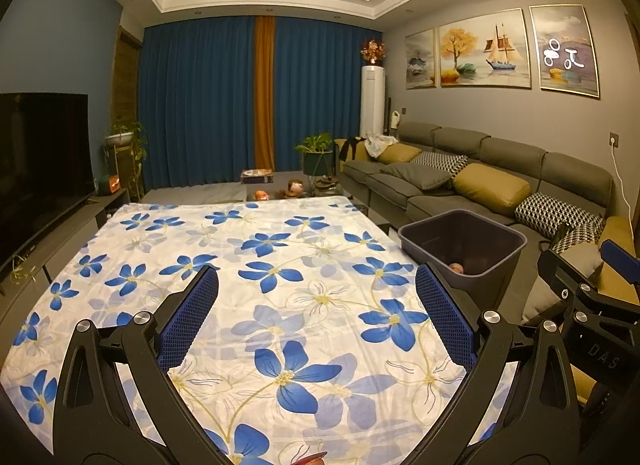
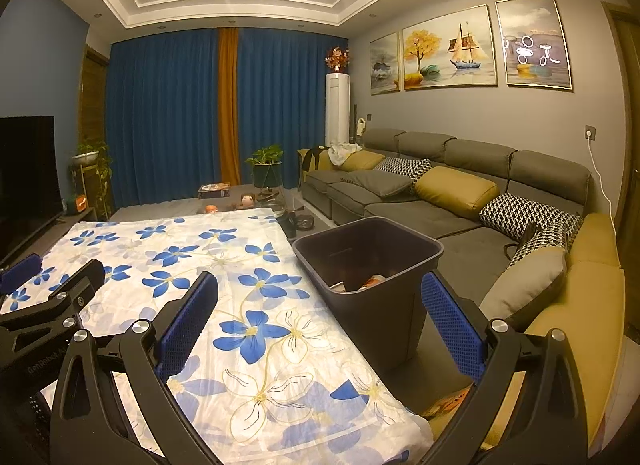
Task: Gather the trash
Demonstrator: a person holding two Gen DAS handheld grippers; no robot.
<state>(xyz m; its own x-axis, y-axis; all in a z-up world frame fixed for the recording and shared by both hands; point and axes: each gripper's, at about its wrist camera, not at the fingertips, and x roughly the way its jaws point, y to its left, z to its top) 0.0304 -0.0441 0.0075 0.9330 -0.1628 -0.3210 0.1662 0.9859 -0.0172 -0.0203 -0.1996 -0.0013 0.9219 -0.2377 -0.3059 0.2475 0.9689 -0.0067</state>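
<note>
A dark grey trash bin [image 1: 480,285] stands on the floor off the table's right edge, with orange and white trash [image 1: 456,268] at its bottom. My left gripper [image 1: 318,305] hovers open over the flowered tablecloth [image 1: 280,265], nothing between its blue pads. In the right wrist view the bin [image 2: 384,325] is close ahead, and trash [image 2: 372,281] shows inside it. My right gripper [image 2: 320,325] is open and empty, straddling the table's right edge and the bin. Each gripper shows in the other's view: the right gripper [image 1: 588,265] at far right, the left gripper [image 2: 52,273] at far left.
A grey sectional sofa [image 2: 440,209] with cushions runs along the right wall behind the bin. A TV [image 1: 40,161] stands on the left. Plants [image 1: 316,149] and small items sit on the floor past the table. A printed orange item [image 2: 448,405] lies low beside the bin.
</note>
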